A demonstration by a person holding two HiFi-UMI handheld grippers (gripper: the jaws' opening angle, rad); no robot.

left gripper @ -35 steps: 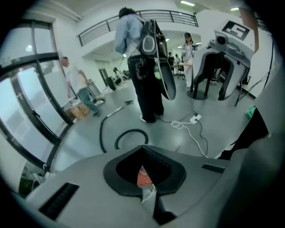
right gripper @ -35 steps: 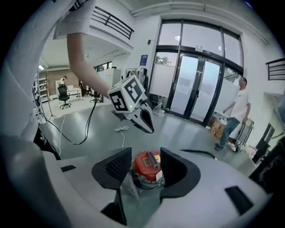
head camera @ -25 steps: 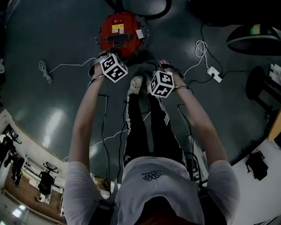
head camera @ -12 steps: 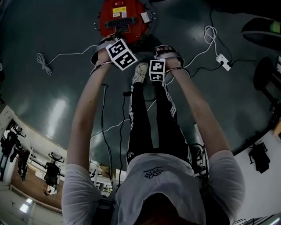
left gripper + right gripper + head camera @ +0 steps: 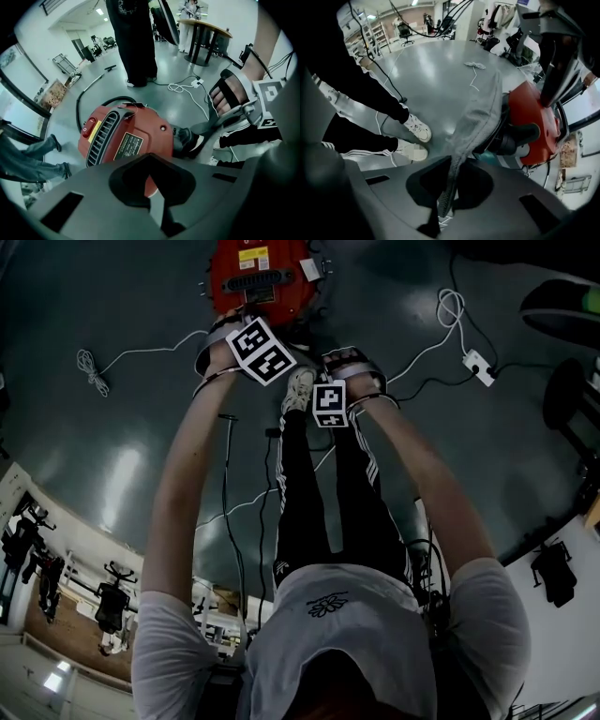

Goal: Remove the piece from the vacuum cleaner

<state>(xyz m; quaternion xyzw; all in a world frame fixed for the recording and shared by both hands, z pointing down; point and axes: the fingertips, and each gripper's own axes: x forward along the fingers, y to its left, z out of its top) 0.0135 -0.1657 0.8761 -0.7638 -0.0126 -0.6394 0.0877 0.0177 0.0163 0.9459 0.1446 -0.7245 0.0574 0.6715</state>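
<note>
The red vacuum cleaner (image 5: 258, 282) lies on the grey floor just ahead of my feet, its label and vent slats facing up (image 5: 126, 138). A strip of grey cloth (image 5: 480, 117) runs from the vacuum's side down into my right gripper (image 5: 445, 206), whose jaws are shut on its lower end. A black knob (image 5: 520, 136) sticks out of the red body beside the cloth. My left gripper (image 5: 152, 197) is down on the vacuum's near rim, and its jaws look shut on that red edge. In the head view both marker cubes, left (image 5: 261, 351) and right (image 5: 329, 404), sit close to the vacuum.
White cables (image 5: 94, 381) and a power strip (image 5: 478, 362) lie on the floor to either side. My white shoes (image 5: 417, 129) are next to the vacuum. A black hose (image 5: 82, 108) curls behind it. Another person (image 5: 136, 42) stands beyond, near a round table (image 5: 206, 33).
Both arms have reached further forward to the vacuum. The right marker cube has turned and drawn in towards my legs, while the left one has moved onto the vacuum's near edge.
</note>
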